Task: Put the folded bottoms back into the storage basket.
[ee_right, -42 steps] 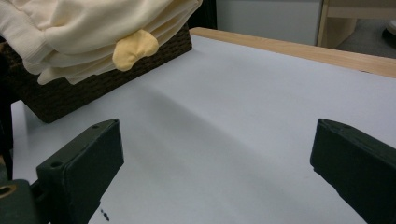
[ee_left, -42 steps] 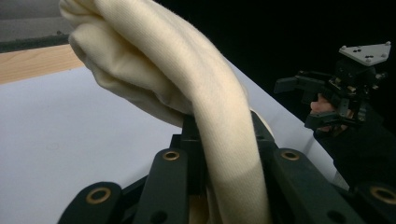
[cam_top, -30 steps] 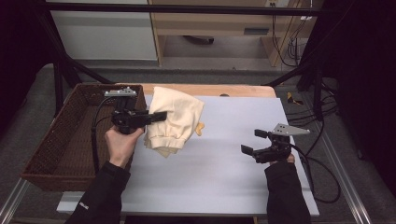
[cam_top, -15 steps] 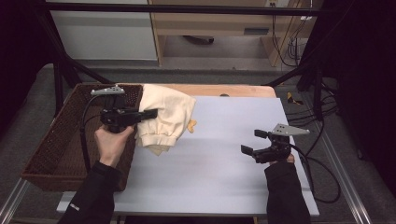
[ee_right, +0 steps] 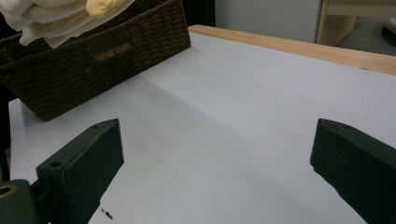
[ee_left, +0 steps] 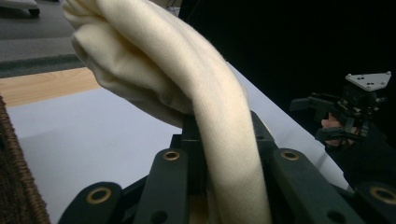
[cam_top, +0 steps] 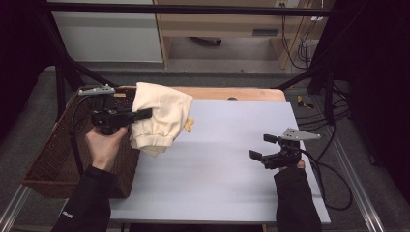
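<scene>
A folded cream garment (cam_top: 159, 118) with a yellow patch hangs lifted off the table, over the right rim of the brown wicker basket (cam_top: 53, 159). My left gripper (cam_top: 145, 114) is shut on its left side, held level above the basket's edge. In the left gripper view the cloth (ee_left: 187, 70) drapes between and over the black jaws. My right gripper (cam_top: 261, 147) rests at the table's right side, far from the garment. It is open, its jaws wide apart over bare white table (ee_right: 219, 154). The garment (ee_right: 60, 16) shows above the basket (ee_right: 93, 60) in the right gripper view.
The white table top (cam_top: 232, 183) has a wooden strip (cam_top: 232, 93) along its far edge. Cables (cam_top: 333, 179) trail off the right side. Dark frame bars stand at the back and left.
My left gripper has carried the garment to the left and slightly up, from over the table to the basket's rim. The right gripper has stayed put.
</scene>
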A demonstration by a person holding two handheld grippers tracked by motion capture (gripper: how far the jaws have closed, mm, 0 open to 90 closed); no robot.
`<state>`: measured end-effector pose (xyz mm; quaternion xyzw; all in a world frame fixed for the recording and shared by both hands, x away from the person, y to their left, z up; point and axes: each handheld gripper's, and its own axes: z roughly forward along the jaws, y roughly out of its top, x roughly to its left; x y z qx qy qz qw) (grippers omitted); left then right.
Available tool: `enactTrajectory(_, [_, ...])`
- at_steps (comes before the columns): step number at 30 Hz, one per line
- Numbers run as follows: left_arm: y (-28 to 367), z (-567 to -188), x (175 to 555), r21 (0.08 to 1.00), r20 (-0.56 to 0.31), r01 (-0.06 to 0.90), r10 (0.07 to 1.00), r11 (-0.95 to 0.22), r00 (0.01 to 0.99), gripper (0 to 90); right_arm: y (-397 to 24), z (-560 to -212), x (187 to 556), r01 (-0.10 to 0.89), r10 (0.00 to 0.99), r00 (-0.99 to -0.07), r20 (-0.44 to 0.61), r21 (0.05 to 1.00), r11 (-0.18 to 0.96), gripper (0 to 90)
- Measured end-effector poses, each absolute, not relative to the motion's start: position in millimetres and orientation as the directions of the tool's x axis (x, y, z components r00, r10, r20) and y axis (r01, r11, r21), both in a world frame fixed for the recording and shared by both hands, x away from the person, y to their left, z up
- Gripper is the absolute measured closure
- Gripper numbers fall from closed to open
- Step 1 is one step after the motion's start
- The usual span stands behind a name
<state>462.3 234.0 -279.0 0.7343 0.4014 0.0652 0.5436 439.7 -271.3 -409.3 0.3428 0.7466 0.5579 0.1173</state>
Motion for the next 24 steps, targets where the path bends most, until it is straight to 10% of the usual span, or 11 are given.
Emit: enactTrajectory(24, [272.4, -266.3, 463.8, 0.859, -0.335, 0.510, 0.710, -0.039, 0.619, 73.9, -271.1, -409.6, 439.9, 0.383, 0.644, -0.737, 0.207, 0.913, 0.144, 3.0])
